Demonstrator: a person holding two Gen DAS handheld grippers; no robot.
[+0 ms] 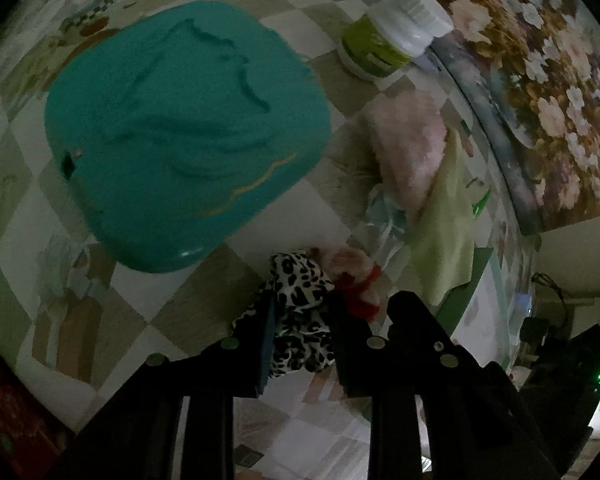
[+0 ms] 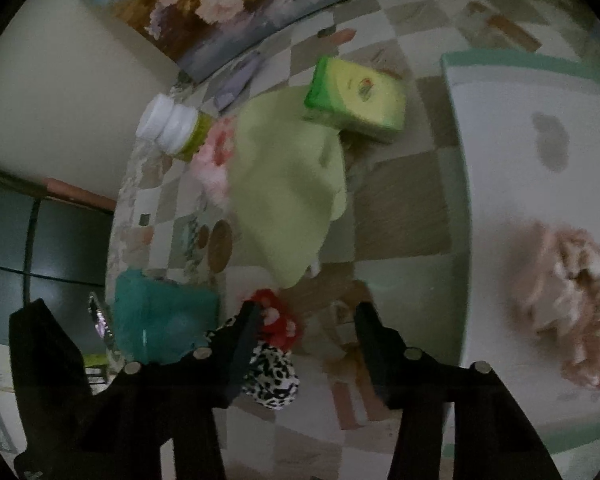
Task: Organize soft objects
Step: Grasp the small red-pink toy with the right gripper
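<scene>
A leopard-print cloth (image 1: 300,300) sits between the fingers of my left gripper (image 1: 304,320), which is shut on it just above the checkered tablecloth. A red and pink fluffy piece (image 1: 356,280) lies against the cloth's right side. In the right wrist view my right gripper (image 2: 306,320) stands open over the table. The red fluffy piece (image 2: 278,322) touches its left finger, and the leopard cloth (image 2: 272,376) lies under that finger. A light green cloth (image 2: 284,192) and a pink fluffy item (image 2: 216,160) lie further back.
A teal box (image 1: 188,136) takes up the left of the table. A white tray (image 2: 500,120) with a green rim holds a pinkish fluffy cloth (image 2: 560,304). A green-yellow carton (image 2: 356,100), a white-capped jar (image 2: 176,128) and a floral painting (image 1: 540,80) stand at the back.
</scene>
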